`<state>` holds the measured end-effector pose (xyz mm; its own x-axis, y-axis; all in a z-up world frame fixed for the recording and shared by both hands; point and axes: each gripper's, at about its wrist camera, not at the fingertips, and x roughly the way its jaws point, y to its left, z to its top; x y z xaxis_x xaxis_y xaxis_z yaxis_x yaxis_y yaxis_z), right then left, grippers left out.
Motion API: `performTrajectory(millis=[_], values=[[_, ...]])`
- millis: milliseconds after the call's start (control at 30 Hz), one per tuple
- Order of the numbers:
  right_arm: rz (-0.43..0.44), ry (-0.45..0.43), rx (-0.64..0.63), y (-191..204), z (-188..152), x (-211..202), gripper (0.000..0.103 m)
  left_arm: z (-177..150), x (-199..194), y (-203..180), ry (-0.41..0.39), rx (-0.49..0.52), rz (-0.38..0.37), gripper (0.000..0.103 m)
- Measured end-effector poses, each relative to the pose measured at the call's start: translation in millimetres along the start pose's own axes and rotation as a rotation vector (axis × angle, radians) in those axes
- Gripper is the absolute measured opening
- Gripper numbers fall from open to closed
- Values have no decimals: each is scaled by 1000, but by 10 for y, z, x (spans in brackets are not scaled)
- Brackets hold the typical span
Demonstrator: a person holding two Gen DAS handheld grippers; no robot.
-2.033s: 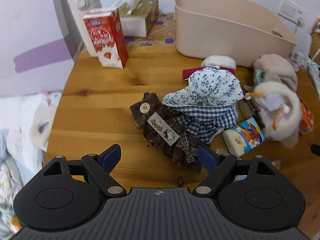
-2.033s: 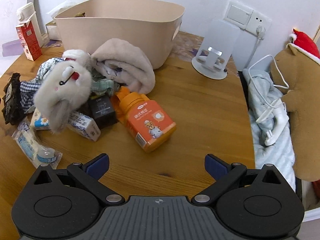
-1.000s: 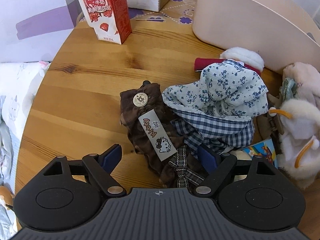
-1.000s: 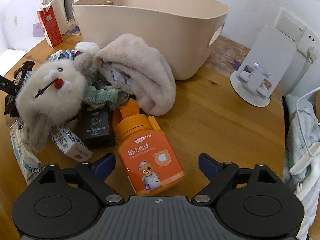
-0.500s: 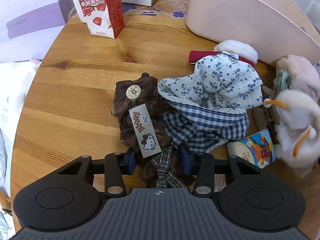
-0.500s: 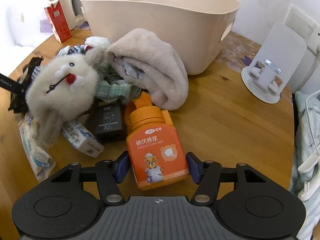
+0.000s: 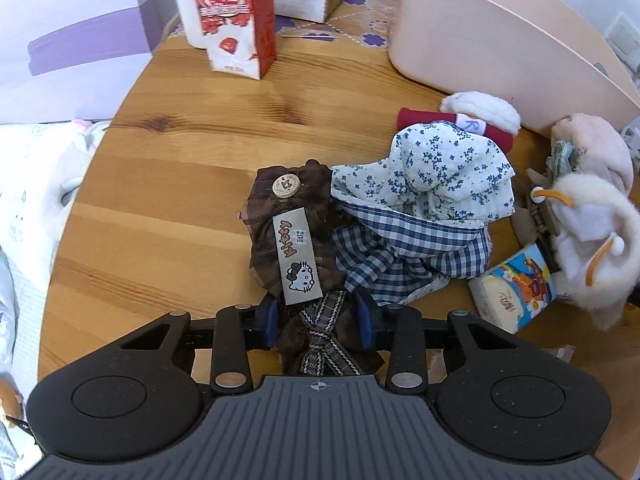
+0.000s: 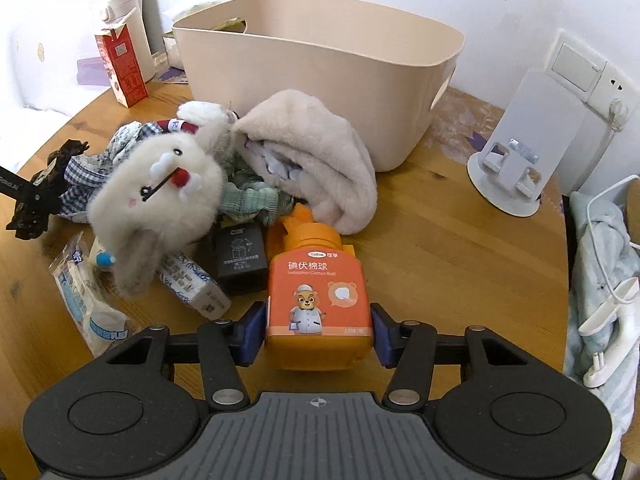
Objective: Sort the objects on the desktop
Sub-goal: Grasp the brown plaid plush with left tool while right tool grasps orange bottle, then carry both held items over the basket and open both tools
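Note:
My left gripper (image 7: 318, 320) has its jaws closing on the near end of a brown plaid cloth piece (image 7: 288, 216) with a cartoon-cat label, and the blue pads press its bow-tied end from both sides. In the right wrist view my right gripper (image 8: 318, 334) is closing too, its pads tight against the sides of an orange cotton-ball bottle (image 8: 316, 280) with a bear picture. A beige plastic basket (image 8: 320, 68) stands at the back of the round wooden table (image 8: 440, 260); the same basket (image 7: 480, 40) fills the upper right of the left wrist view.
Beside the brown cloth lie a floral and checked hat (image 7: 432, 172) and a tissue packet (image 7: 516, 292). A plush rabbit (image 8: 160, 188), a beige fluffy cloth (image 8: 316, 152) and a black box (image 8: 240, 256) crowd the bottle. A red carton (image 7: 236, 12) and a white stand (image 8: 520, 160) stand farther off.
Both grippers went from wide open to closed around their objects: the left on the brown cloth, the right on the orange bottle. Both have drawn back slightly with them.

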<state>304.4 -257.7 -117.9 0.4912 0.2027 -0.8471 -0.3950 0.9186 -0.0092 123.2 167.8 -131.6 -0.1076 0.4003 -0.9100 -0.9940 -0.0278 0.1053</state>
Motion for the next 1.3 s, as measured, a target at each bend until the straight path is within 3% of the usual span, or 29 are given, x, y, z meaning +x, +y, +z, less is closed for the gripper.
performTrajectory(millis=[733, 1300], values=[[-44, -57, 67, 107, 3, -306, 51, -24, -304, 404, -83, -77, -18, 37], [-96, -154, 96, -35, 271, -684, 51, 419, -680, 154, -240, 15, -69, 37]])
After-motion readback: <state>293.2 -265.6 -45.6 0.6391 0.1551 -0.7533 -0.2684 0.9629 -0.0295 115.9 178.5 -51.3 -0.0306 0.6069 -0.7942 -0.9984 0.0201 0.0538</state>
